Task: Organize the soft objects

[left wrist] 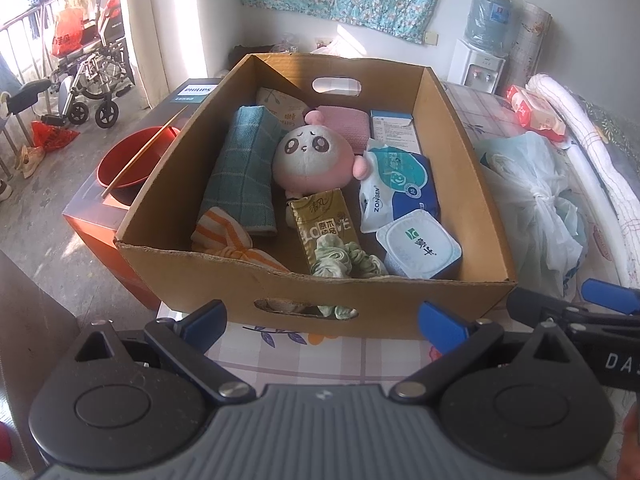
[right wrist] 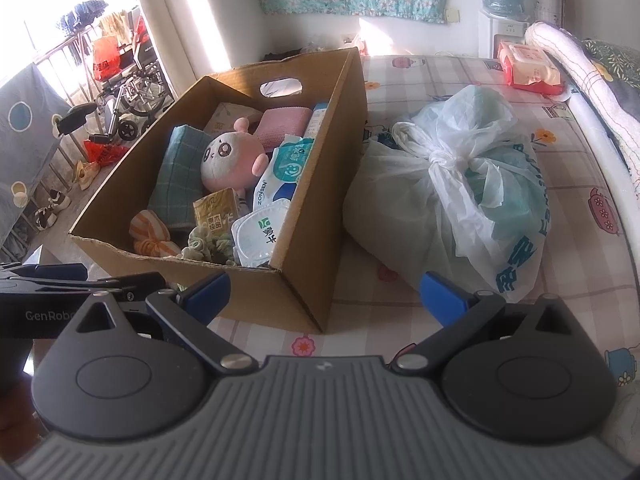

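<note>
We hold both tools short of the open brown cardboard box [left wrist: 280, 276] on the checked bedsheet [right wrist: 400, 308], jaws spread wide and empty on the left gripper [left wrist: 322, 320] and the right gripper [right wrist: 324, 294] alike. The round pink-and-white plush doll [left wrist: 310, 152] lies at 12 o'clock from the left jaws and about 11 o'clock from the right, so we judge the left nearer. The folded teal checked towel [left wrist: 242, 172] beside it runs lengthwise from 12 to 6 o'clock.

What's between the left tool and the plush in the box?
The box's near wall stands in front of the open left tool, so reach over it. Above the plush nothing shows; a tissue pack lies against its near side.
</note>
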### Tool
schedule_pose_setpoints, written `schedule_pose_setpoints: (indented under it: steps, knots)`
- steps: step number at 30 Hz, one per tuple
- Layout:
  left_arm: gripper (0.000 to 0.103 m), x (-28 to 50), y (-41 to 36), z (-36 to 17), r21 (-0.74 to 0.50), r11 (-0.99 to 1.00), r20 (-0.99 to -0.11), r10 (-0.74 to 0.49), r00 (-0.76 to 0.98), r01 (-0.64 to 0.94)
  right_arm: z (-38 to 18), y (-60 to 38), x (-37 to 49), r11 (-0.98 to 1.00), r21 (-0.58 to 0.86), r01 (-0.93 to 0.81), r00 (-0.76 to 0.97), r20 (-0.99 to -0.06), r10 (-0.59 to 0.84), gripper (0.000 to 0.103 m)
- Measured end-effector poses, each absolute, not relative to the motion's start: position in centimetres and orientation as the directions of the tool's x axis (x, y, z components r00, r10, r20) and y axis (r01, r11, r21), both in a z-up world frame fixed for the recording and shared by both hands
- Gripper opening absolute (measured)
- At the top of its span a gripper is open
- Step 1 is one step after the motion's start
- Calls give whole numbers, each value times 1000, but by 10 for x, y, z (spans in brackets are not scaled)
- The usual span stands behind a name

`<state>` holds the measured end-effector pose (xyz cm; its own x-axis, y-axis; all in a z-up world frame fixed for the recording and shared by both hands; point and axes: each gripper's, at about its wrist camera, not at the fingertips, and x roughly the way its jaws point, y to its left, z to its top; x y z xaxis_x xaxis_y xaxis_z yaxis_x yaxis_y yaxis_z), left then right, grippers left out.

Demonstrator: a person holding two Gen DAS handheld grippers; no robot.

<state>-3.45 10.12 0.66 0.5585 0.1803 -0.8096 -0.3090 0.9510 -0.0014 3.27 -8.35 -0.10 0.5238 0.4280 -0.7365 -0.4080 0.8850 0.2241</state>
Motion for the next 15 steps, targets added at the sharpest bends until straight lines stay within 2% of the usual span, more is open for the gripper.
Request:
schedule_pose_setpoints:
  steps: [15]
  knots:
    - [102, -35, 103, 6, 5, 950, -810, 187, 556, -312, -1, -78, 32, 888, 210, -409, 520, -746, 416, 102]
